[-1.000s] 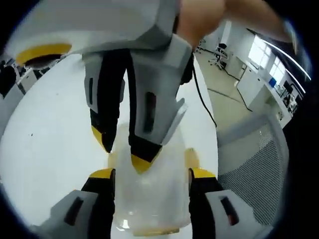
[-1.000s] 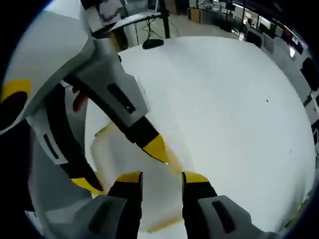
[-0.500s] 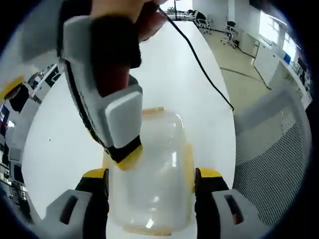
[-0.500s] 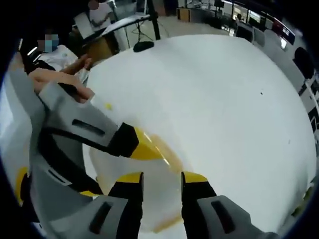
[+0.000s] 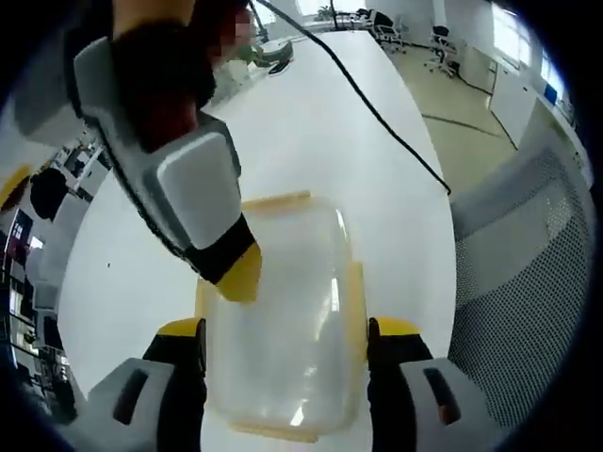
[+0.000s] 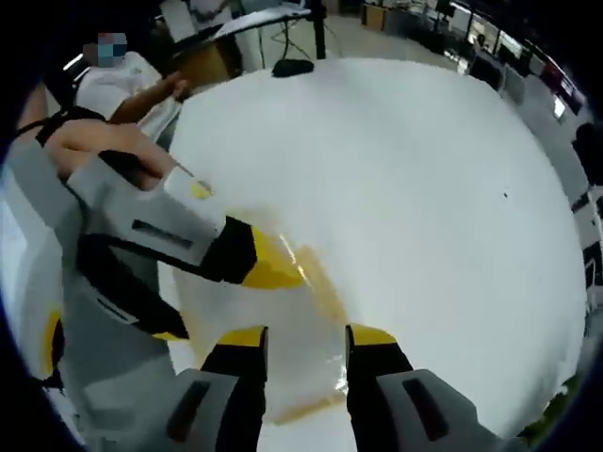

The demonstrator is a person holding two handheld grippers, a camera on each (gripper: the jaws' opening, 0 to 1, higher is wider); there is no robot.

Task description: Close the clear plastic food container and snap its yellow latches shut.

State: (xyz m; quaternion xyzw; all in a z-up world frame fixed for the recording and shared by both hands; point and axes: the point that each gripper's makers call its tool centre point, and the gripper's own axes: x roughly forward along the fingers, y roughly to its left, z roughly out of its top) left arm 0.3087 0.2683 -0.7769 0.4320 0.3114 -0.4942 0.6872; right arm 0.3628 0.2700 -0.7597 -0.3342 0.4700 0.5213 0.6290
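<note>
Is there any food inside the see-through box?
The clear container looks empty: through its lid only the white table shows. The right gripper covers one corner, so that bit stays hidden.

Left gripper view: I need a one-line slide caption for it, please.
Left gripper straddles the clear container on the white table while the right gripper's yellow tip presses its lid.

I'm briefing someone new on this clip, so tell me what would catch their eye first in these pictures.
First, the clear plastic food container with yellow latches, lid down, on the round white table, between the left gripper's open yellow-tipped jaws. Next, the right gripper, coming in from the upper left of the left gripper view, its yellow tip at the lid's left edge. A black cable trails across the table behind.
</note>
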